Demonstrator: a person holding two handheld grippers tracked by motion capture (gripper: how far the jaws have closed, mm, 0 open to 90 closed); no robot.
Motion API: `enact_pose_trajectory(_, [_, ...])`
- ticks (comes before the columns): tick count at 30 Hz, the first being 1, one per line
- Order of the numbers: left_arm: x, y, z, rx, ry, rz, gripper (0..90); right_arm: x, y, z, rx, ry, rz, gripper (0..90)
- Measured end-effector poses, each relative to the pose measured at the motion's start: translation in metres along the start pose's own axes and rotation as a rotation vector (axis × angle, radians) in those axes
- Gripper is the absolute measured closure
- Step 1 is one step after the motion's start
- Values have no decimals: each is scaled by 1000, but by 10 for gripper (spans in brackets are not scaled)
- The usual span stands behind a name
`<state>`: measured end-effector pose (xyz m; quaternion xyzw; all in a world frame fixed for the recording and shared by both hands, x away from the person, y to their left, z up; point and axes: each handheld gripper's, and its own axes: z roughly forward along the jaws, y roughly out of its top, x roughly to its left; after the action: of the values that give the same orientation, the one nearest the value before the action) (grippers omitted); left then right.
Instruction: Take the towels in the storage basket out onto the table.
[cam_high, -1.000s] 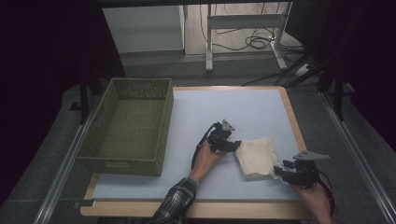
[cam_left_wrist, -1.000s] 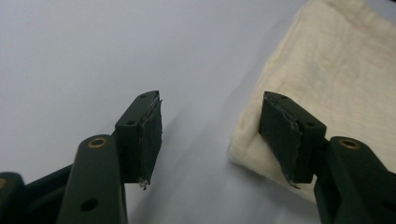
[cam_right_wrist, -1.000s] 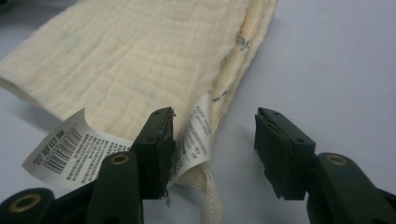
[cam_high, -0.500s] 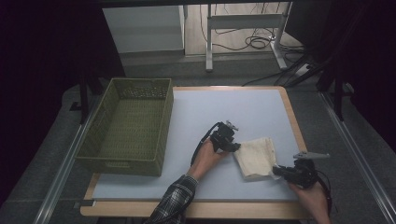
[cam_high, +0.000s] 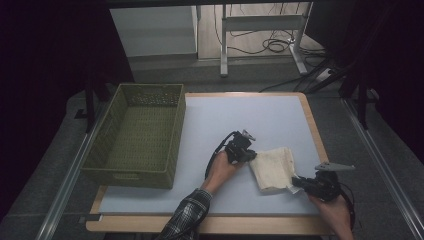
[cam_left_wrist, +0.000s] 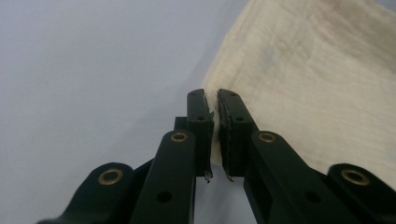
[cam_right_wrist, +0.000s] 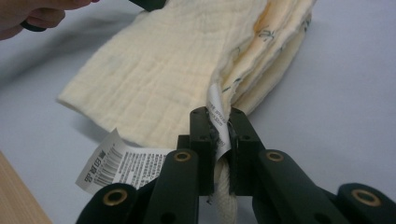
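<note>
A folded cream cloth (cam_high: 272, 167) lies on the pale blue table top (cam_high: 240, 115), right of centre. My left gripper (cam_high: 248, 156) meets the cloth's left corner. In the left gripper view its jaws (cam_left_wrist: 212, 100) stand pressed together on the cloth's (cam_left_wrist: 317, 84) edge. My right gripper (cam_high: 296, 183) sits at the cloth's near right corner. It (cam_right_wrist: 217, 116) is shut on the folded cloth's (cam_right_wrist: 177, 70) edge together with a white care tag (cam_right_wrist: 121, 165).
A green woven basket (cam_high: 177, 125) stands on the table's left side. The wooden table edge (cam_high: 315, 130) runs close to the right of the cloth. A hand (cam_right_wrist: 28, 14) shows at the top left of the right gripper view.
</note>
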<state>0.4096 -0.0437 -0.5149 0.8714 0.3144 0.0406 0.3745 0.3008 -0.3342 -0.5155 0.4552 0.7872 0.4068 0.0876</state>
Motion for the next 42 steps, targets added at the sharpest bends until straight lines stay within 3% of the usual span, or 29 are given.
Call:
enact_pose_trajectory(7, [0, 5, -20, 3, 28, 35, 841, 8, 9, -5, -33, 31, -15, 828])
enact_pose_trajectory(16, [5, 5, -45, 34, 73, 49, 836, 20, 21, -3, -50, 60, -43, 827])
enact_pose_trajectory(29, [13, 6, -93, 58, 168, 53, 833, 50, 49, 9, -70, 115, -110, 825])
enact_pose_trajectory(42, [22, 2, -137, 69, 238, 44, 831, 77, 79, 17, -96, 170, -156, 825])
